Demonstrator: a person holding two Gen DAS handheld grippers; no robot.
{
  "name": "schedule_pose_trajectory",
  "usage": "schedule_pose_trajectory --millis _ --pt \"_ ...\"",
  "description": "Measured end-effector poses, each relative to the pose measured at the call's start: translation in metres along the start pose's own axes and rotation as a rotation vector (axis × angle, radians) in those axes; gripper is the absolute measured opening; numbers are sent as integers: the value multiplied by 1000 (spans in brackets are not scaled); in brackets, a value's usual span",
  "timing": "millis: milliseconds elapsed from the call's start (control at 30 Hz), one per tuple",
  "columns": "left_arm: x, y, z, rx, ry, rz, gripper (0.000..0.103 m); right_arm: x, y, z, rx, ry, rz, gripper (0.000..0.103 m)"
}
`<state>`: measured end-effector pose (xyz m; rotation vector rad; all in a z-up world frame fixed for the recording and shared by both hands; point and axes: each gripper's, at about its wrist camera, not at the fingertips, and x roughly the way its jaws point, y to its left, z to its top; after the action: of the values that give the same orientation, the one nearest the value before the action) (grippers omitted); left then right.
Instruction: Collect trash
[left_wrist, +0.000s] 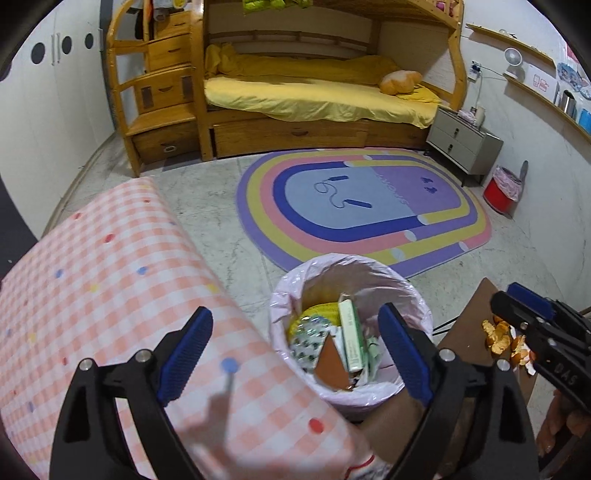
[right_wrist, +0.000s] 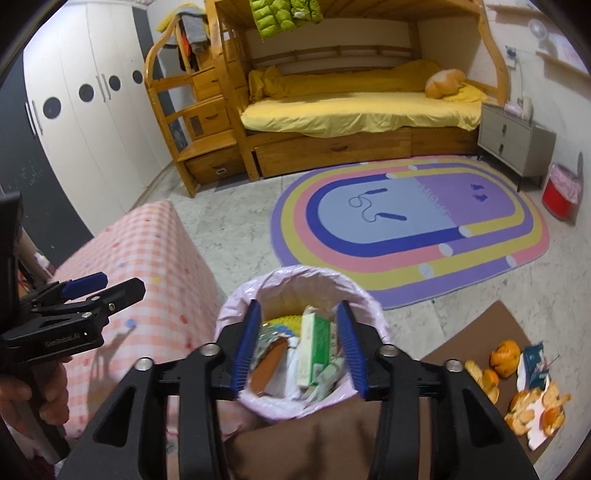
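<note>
Below both grippers stands the trash bin (right_wrist: 301, 343), lined with a pink bag and holding a green box (right_wrist: 314, 350) and wrappers. The right gripper (right_wrist: 301, 350) hangs over it, jaws apart and empty. The left gripper (left_wrist: 295, 354) gapes wide, empty, between checkered table (left_wrist: 110, 295) and bin. Orange peels (right_wrist: 532, 402) and one whole orange (right_wrist: 505, 357) lie right on brown board (right_wrist: 491, 325).

**Materials and finishes**

Left black matt plastic gripper (left_wrist: 295, 354): ribbed blue rubbery pads (left_wrist: 186, 354), shiny metal screws. Pink glossy thin plastic bin liner (right_wrist: 236, 295), crinkled. Green-white smooth cardboard box (right_wrist: 314, 347) inside. Pink-white checked cloth cover (left_wrist: 110, 277), matt. Varnished yellow wood bunk bed (right_wrist: 221, 122). Pastel oval pile rug (right_wrist: 406, 229), matt. Rough orange peel (right_wrist: 524, 406). Grey marbled floor (left_wrist: 207, 206), smooth.
</note>
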<state>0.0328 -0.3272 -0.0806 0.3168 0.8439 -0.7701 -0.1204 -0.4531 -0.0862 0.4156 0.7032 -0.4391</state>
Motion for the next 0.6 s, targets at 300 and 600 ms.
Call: schedule_pose_trajectory --millis 300,600 --pt "-87 42 -29 -48 -21 168 96 -54 58 -9 -50 23 68 91" --pt "-187 96 -77 -208 -31 310 96 -119 140 -19 -246 -25 152 93"
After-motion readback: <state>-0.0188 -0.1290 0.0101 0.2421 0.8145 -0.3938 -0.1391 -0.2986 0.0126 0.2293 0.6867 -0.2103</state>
